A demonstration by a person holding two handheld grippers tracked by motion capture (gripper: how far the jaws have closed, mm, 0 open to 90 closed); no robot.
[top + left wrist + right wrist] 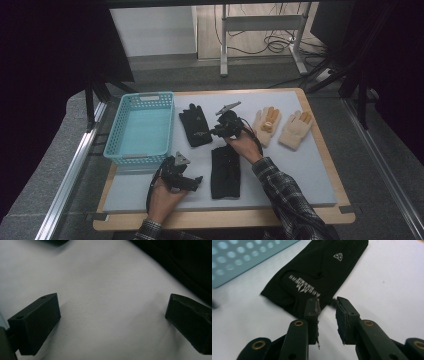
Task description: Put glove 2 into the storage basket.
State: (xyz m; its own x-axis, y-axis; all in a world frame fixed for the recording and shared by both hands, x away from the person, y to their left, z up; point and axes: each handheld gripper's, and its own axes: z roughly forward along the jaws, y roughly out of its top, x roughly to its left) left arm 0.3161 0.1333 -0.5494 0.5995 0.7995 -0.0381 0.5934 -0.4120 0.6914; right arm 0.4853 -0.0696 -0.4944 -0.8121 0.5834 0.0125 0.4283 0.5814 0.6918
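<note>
— Four gloves lie on the mat (pixel 300 175), two black, two tan. Which one is being worked?

— The far black glove (pixel 195 125), just right of the basket (pixel 141 129). The right gripper (pixel 216 132) sits at its cuff edge, near the corner closest to the person.

— Has it got hold?

— Not yet, I'd say. In the right gripper view the jaws stand narrow with a slim gap and nothing between them; the glove (pixel 317 272) lies flat just beyond the tips, its white logo facing up.

— And the other hand?

— The left gripper (pixel 196 181) rests low near the front of the mat, beside the near black glove (pixel 225 172). Its jaws are spread wide over bare mat (pixel 107 302), gripping nothing.

— So how should the pick go?

— My guess is the glove belongs in the basket. I'd push the tips forward so one pad slides under the cuff hem and the other rides on top, then squeeze. The cloth is thin and limp, so a shallow pinch at the very edge may slip; a deeper bite on the hem is safer.

— Anything to watch?

— Pressing down too hard could drag the mat or bunch the cloth. Lift high enough that the dangling fingers clear the basket rim. The tan gloves (pixel 266 125) sit well apart, so they're no bother.
</note>
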